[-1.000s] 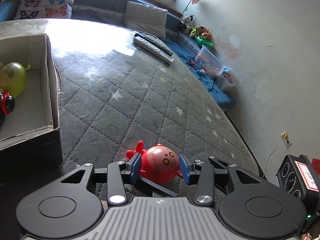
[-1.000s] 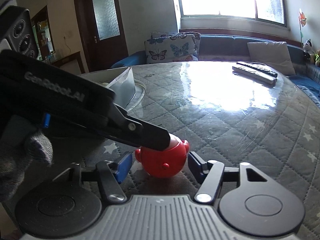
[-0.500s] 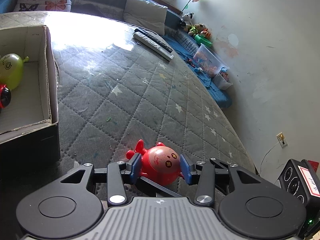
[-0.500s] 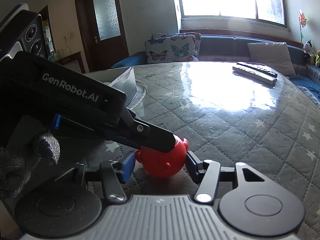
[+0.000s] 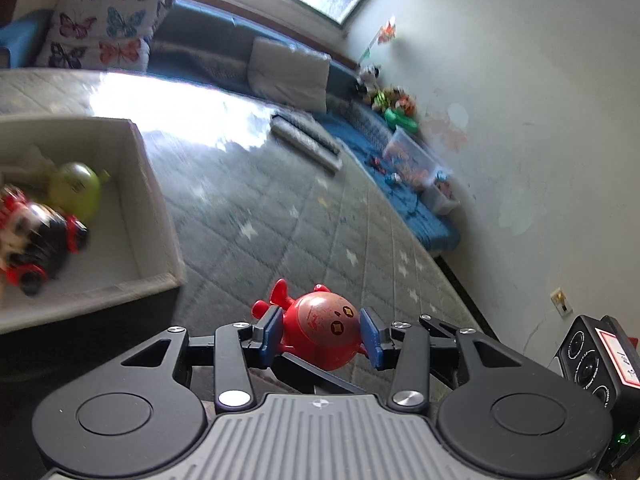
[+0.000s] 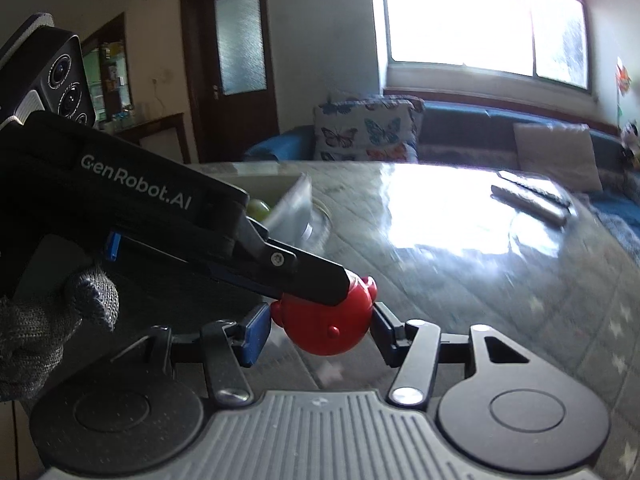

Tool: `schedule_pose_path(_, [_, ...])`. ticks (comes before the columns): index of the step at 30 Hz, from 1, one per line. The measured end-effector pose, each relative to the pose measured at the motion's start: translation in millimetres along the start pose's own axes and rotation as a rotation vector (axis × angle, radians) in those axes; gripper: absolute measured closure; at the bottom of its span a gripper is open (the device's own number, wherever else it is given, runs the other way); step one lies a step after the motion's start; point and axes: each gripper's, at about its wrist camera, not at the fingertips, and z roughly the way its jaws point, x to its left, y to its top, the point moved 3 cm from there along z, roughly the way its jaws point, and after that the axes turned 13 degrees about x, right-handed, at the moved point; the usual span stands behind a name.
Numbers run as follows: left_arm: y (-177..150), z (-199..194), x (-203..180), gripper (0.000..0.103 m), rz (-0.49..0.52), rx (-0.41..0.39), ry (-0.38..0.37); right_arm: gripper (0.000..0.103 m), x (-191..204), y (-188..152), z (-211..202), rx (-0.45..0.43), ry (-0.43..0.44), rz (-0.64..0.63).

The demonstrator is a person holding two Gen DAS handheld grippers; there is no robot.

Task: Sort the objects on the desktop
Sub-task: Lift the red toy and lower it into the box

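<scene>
A round red toy figure with small ears [image 5: 320,332] hangs just above the quilted grey table cover [image 5: 256,208], held from two sides. My left gripper [image 5: 321,335] is shut on it, with blue pads pressed on both flanks. In the right wrist view the same red toy [image 6: 332,334] sits between the pads of my right gripper [image 6: 318,326], which is shut on it too. The left gripper's black finger [image 6: 304,276] crosses over the toy's top from the left, held by a grey gloved hand [image 6: 44,328].
An open cardboard box [image 5: 160,216] stands to the left, holding a green toy [image 5: 76,190] and a red and black toy [image 5: 36,244]. Two remotes [image 5: 308,140] lie at the far side of the table. A sofa with cushions runs behind. The table edge drops off on the right.
The right gripper's pads closed from a gap onto the red toy. Both grippers then rose together with it, and the box's inside came further into the left wrist view.
</scene>
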Motion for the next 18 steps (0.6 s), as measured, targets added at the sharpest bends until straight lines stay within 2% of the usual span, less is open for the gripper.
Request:
schedule_pose_path(9, [8,-57,33,0.058,-0.05,-0.133,0.056,0.048,44,46,13,-0.049,0.073,-0.102])
schedule_pose_path(18, [21,-91,97,0.058,-0.161,-0.208,0.098,0.048,85,88,61,-0.022,0.163,-0.181])
